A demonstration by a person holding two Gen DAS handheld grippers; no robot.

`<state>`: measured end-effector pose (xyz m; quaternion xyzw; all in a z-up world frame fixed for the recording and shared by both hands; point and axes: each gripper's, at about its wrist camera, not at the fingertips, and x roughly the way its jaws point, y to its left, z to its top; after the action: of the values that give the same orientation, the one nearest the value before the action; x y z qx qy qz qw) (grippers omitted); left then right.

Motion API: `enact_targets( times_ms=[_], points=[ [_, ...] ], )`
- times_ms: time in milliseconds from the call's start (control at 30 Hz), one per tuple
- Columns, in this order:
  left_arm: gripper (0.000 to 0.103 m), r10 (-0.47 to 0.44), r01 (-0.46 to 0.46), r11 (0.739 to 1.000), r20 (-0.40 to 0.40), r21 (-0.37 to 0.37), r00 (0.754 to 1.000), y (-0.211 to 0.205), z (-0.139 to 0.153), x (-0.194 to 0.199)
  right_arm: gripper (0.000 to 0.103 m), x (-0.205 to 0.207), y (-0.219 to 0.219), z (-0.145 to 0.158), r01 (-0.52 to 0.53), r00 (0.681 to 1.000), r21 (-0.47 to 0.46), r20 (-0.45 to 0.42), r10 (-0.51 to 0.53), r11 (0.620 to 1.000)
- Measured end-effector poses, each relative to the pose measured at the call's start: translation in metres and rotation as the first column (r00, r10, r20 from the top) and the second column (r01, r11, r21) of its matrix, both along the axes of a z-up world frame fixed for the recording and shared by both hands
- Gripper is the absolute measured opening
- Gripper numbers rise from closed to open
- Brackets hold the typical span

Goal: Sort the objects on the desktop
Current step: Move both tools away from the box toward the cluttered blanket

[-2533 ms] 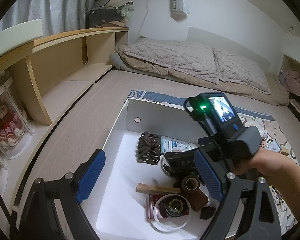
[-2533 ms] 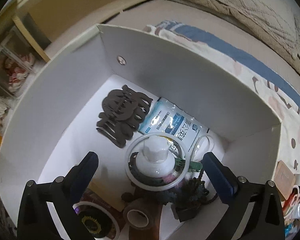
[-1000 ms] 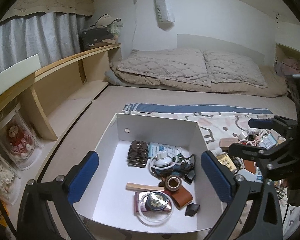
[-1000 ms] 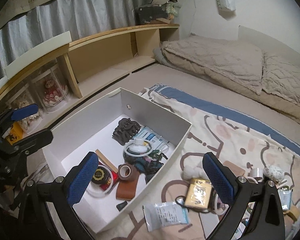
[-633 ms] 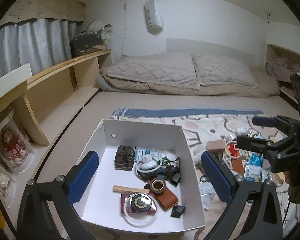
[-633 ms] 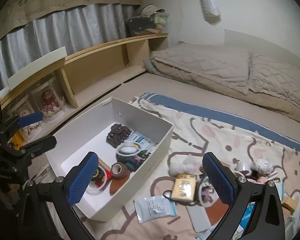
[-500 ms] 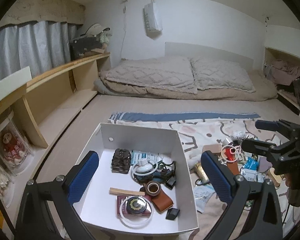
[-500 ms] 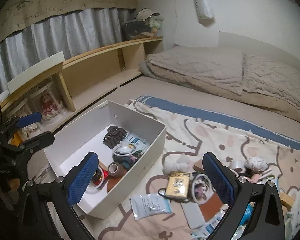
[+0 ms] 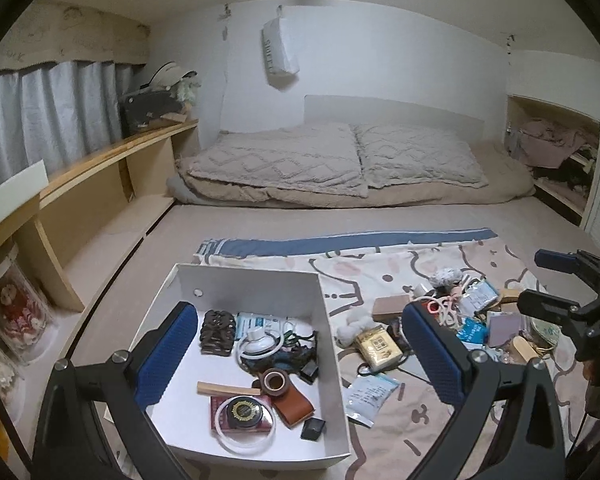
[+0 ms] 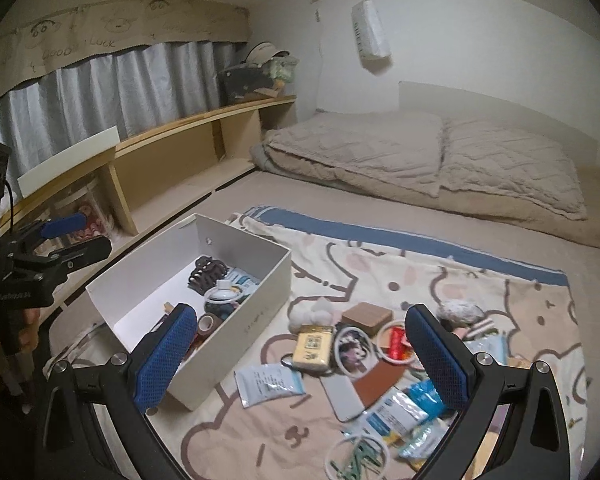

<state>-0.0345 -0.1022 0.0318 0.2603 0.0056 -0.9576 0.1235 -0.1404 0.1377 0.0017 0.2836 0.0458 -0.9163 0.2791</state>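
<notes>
A white box (image 9: pixel 260 285) stands on the patterned blanket (image 9: pixel 380 264). It holds a dark hair claw (image 9: pixel 218 332), a tape roll (image 9: pixel 275 381), a brown pouch (image 9: pixel 293 405), a round tin (image 9: pixel 244 412) and a wooden stick (image 9: pixel 228 389). To its right, loose items lie scattered, among them a yellow box (image 10: pixel 314 346), a white packet (image 10: pixel 268 380) and a brown block (image 10: pixel 366 314). My left gripper (image 9: pixel 300 356) hangs open and empty high over the box's near side. My right gripper (image 10: pixel 300 356) is open and empty above the scattered pile, to the right of the box (image 10: pixel 252 312).
Pillows and a duvet (image 9: pixel 340 160) lie at the far end. A wooden shelf (image 10: pixel 180 132) runs along the left wall, with doll cases (image 9: pixel 16 308) below it. In the right wrist view, a hand (image 10: pixel 24 328) holds the left gripper (image 10: pixel 90 234) at the left edge.
The right gripper has left the box and moved right over the loose pile. Both grippers have risen and pulled back, so the whole box and the scattered items now show.
</notes>
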Motion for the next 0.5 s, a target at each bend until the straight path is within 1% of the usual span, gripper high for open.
enact_targets(
  times_ms=[233,367,500],
  points=[
    [0.103,-0.053,0.053,0.999,-0.022,-0.01,0.998,0.025,0.009,0.001,0.103,0.013,0.033,0.004,0.059,0.998,-0.009,-0.011,-0.059,0.998],
    [0.103,-0.084,0.083,0.996,-0.028,-0.027,0.996,0.042,0.011,-0.003,0.103,0.02,0.05,0.003,0.089,0.996,-0.009,-0.016,-0.09,0.996],
    [0.103,-0.113,0.112,0.994,-0.03,-0.018,0.993,0.059,0.009,-0.009,0.103,0.024,0.066,0.001,0.122,0.992,-0.007,-0.029,-0.122,0.992]
  ],
)
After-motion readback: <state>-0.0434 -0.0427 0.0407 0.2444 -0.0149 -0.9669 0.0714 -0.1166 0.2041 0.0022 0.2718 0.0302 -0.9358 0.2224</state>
